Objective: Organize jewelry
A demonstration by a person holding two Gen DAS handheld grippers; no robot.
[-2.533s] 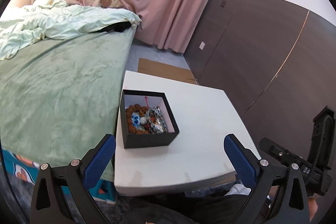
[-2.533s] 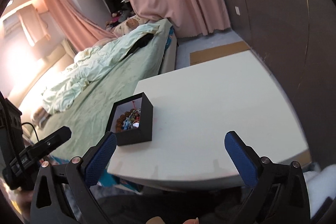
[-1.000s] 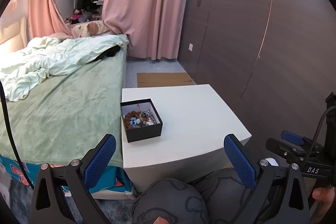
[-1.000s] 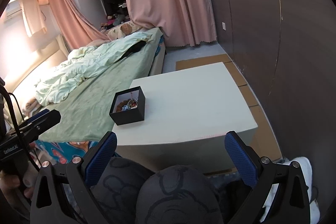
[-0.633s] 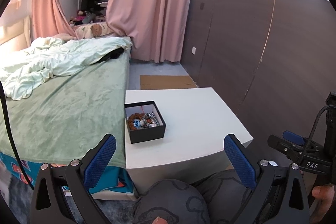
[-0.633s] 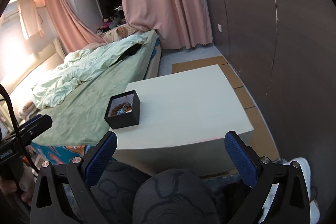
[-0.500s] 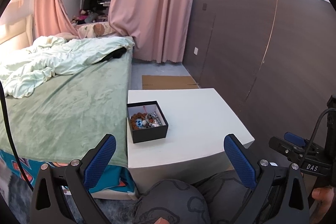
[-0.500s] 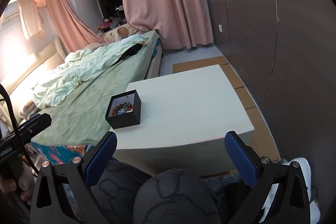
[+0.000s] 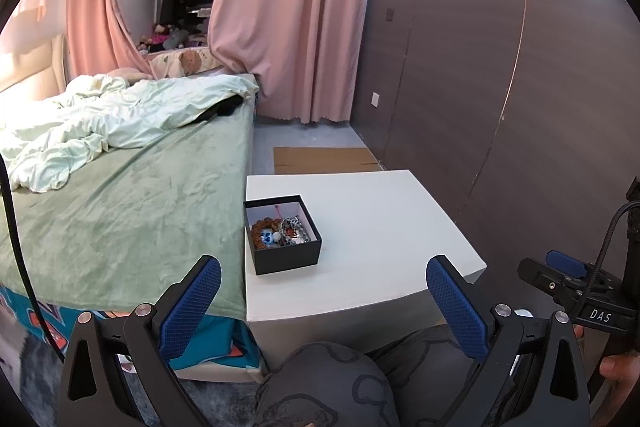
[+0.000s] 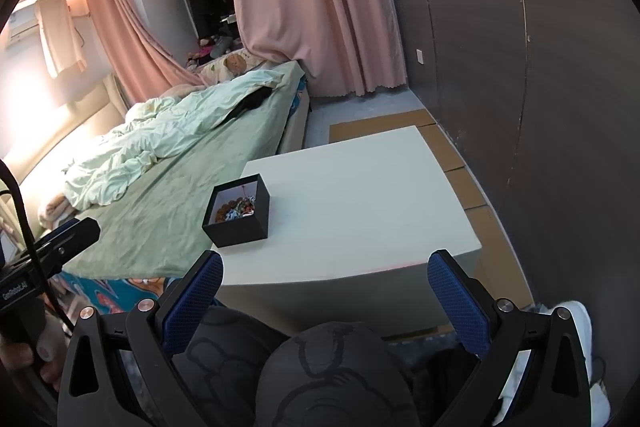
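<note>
My left claw (image 9: 320, 291) hangs released, its blue pads (image 9: 191, 306) spread wide with nothing between them, and my right claw (image 10: 326, 291) is spread the same way. Both sit low over my knees (image 10: 320, 375), short of the white bench (image 9: 384, 227). Ahead of the left claw and a little to its left, the black box (image 9: 282, 234) stands near the bench's left edge, with jewelry (image 9: 280, 231) heaped inside. The bed (image 9: 120, 195) lies just left of the bench.

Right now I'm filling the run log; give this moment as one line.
left gripper: open, empty | right gripper: open, empty | black box: on white table, jewelry inside
</note>
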